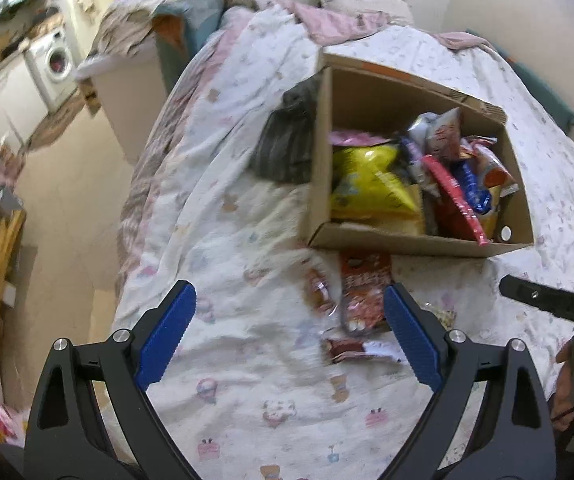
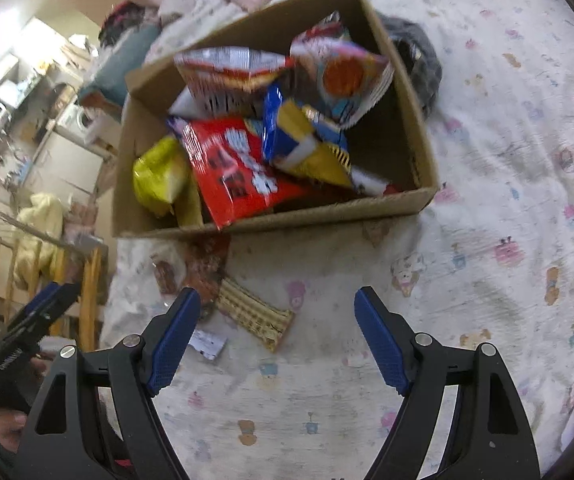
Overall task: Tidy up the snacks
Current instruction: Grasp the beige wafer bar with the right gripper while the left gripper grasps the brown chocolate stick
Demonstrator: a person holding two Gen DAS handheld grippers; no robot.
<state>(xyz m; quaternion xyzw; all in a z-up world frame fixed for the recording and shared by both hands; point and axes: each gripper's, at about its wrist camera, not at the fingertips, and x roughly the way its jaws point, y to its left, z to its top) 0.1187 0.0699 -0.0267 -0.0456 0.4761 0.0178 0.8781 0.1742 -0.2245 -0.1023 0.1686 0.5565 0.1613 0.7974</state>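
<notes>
- While both tools hung above the bed, the left gripper (image 1: 289,334) had its jaws spread wide with nothing between them, and the right gripper (image 2: 277,330) was equally released and empty.
- Beyond both sets of jaws sat the cardboard box (image 2: 399,204), already heaped with snack bags: a yellow bag (image 1: 367,184), a red bag (image 2: 231,168) and several others.
- A few snacks lay loose on the bedsheet (image 1: 247,360), between the jaws and the near wall of the box.
- From the left view, a red packet (image 1: 363,288) lay just ahead of the right-hand finger, with a smaller packet (image 1: 361,350) nearer in beside that finger.
- From the right view, a wafer packet (image 2: 253,314) lay just ahead of the jaws, toward the left-hand finger; a small white wrapper (image 2: 207,344) sat beside that finger.
- Judging by this, the step in hand was reaching for a leftover snack, most of the job being done.
- The next move would call for lowering one open gripper over a loose packet, closing on it, then lifting it over the near wall. Thin, flat packets on soft bedding may be awkward to pinch.
</notes>
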